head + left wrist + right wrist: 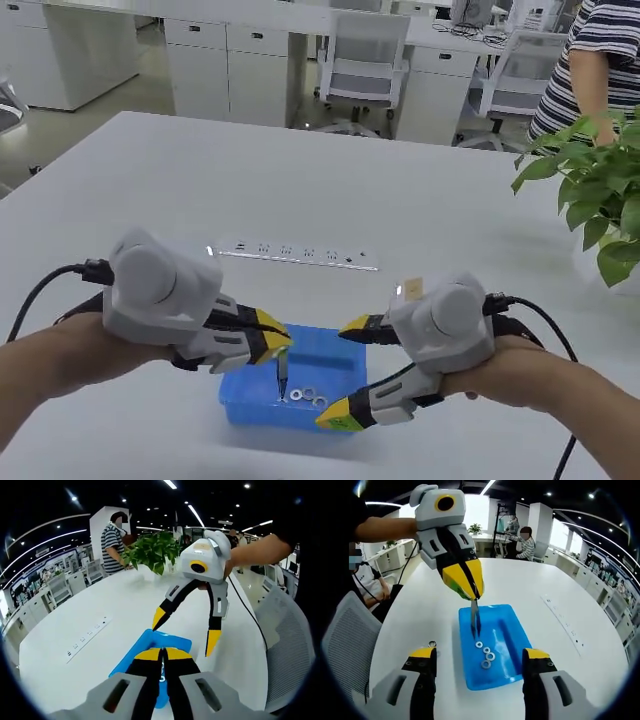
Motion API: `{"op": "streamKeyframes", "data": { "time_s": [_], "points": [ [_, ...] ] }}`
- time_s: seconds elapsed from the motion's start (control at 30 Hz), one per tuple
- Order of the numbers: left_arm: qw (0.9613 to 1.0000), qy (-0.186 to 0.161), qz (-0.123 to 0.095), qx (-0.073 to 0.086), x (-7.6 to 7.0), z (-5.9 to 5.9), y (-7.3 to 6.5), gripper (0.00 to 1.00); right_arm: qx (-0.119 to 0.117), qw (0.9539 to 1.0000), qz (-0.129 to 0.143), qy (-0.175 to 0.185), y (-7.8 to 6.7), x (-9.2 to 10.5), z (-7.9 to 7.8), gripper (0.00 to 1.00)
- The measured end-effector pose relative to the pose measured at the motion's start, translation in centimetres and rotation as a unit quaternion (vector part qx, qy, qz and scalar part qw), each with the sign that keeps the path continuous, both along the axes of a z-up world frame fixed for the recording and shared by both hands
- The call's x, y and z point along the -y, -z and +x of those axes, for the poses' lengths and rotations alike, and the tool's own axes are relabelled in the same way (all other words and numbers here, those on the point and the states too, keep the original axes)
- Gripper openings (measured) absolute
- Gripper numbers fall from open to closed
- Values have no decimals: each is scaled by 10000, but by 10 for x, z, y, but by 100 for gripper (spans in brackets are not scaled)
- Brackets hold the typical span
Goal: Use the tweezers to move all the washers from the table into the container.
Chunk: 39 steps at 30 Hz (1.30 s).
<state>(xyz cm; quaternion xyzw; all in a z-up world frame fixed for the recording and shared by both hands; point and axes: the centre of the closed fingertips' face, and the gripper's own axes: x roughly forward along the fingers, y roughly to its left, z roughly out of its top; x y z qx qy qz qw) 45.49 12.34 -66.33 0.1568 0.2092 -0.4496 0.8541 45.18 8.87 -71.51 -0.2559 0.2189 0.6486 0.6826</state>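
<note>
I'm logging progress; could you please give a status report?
Left gripper shut on tweezers, tips over blue container. Right gripper open beside it. Four washers inside, one washer on table. Nothing blocking.

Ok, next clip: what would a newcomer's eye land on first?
The blue container on the white table, four washers lying in it. The left gripper, jaws shut on tweezers, points them down into it, while the right gripper hangs open alongside. One washer lies outside, beside the container.
</note>
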Motion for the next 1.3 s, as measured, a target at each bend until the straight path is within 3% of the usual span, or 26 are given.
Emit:
{"op": "streamKeyframes", "data": {
  "time_s": [0.3,0.57,1.3],
  "points": [
    [10000,-26,34,56,-1,-3,-13,5,-81,9995,121,292,-7,13,-9,85],
    [9999,-49,69,77,-3,-8,-21,5,-19,9985,301,448,-11,18,-20,100],
    [9999,-133,33,61,-4,-29,-44,5,-34,9965,396,737,-13,43,-36,100]
  ]
}}
